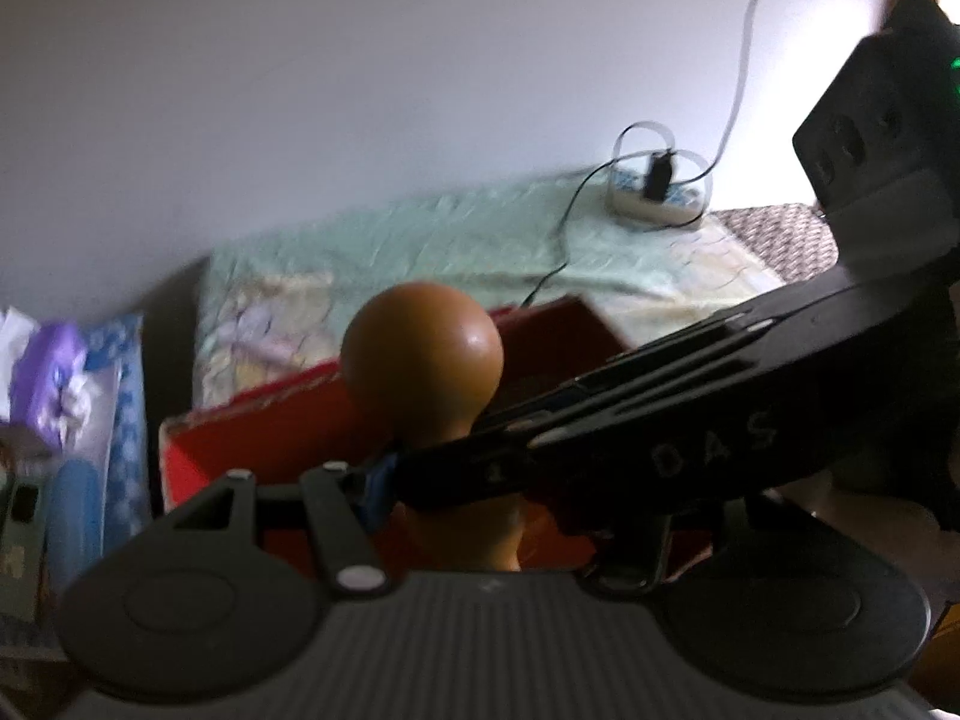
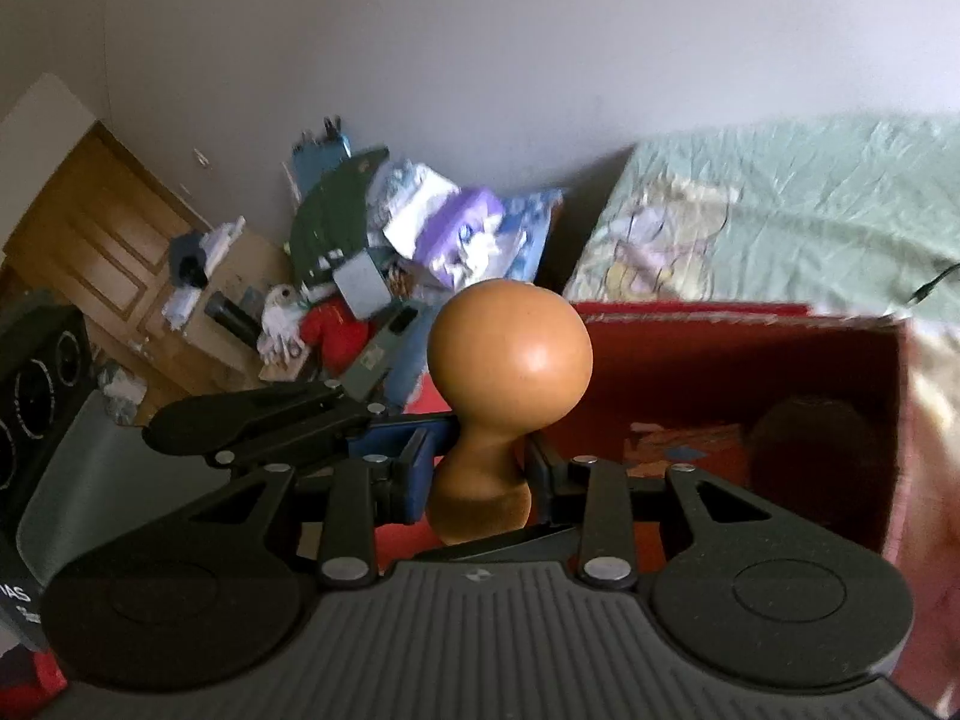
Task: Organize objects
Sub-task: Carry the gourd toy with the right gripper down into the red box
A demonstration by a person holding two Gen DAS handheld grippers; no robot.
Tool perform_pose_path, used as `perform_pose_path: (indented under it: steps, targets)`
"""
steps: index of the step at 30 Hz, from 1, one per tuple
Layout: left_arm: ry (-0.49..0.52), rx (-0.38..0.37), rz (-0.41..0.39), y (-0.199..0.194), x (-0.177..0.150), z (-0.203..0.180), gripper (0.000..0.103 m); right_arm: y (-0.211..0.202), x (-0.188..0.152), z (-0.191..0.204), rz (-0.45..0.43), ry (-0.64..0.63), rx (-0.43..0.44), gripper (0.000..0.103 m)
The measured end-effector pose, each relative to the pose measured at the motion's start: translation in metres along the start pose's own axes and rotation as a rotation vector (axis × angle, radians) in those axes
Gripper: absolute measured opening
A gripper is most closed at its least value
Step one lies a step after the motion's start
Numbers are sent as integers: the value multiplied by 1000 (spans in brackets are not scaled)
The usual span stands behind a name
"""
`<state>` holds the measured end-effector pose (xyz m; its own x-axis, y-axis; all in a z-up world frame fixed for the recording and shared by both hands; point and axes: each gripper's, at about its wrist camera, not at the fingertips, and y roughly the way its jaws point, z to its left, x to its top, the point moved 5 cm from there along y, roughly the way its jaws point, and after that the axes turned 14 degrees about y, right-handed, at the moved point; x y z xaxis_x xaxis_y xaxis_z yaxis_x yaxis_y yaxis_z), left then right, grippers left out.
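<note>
A brown wooden piece with a round knob top (image 2: 510,360) and a narrow neck is held upright above an open red box (image 2: 750,372). My right gripper (image 2: 480,468) is shut on its neck. My left gripper (image 1: 456,492) also closes on the same neck from the left side; the knob (image 1: 423,348) shows in its view with the right gripper's body (image 1: 690,420) crossing in front. The left gripper's fingers (image 2: 264,420) show in the right wrist view. A dark round object (image 2: 810,444) lies inside the red box (image 1: 252,438).
A bed with a pale green cover (image 2: 780,210) lies behind the box. A power strip with cables (image 1: 654,192) sits on the bed (image 1: 420,234). A pile of bags and packets (image 2: 420,228) stands against the wall at left, beside a wooden door (image 2: 108,228) and a black speaker (image 2: 36,396).
</note>
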<state>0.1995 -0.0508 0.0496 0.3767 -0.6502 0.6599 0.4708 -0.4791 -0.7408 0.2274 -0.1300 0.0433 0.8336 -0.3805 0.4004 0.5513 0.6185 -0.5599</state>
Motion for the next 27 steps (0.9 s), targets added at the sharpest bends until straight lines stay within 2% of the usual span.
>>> perform_pose_path:
  steps: [6,13,20,23,27]
  targets:
    - [-31,-18,122,40,-30,21,60,54,-3,-9,112,25,-60,36]
    - [-52,-47,230,69,-52,32,60,85,-7,-23,218,70,-107,36]
    - [-63,-70,334,98,-62,38,57,102,-7,-34,245,130,-182,35]
    - [-67,-68,345,98,-61,40,60,106,-7,-44,251,170,-216,28]
    - [-56,-63,369,101,-61,39,60,107,-6,-55,260,236,-243,28]
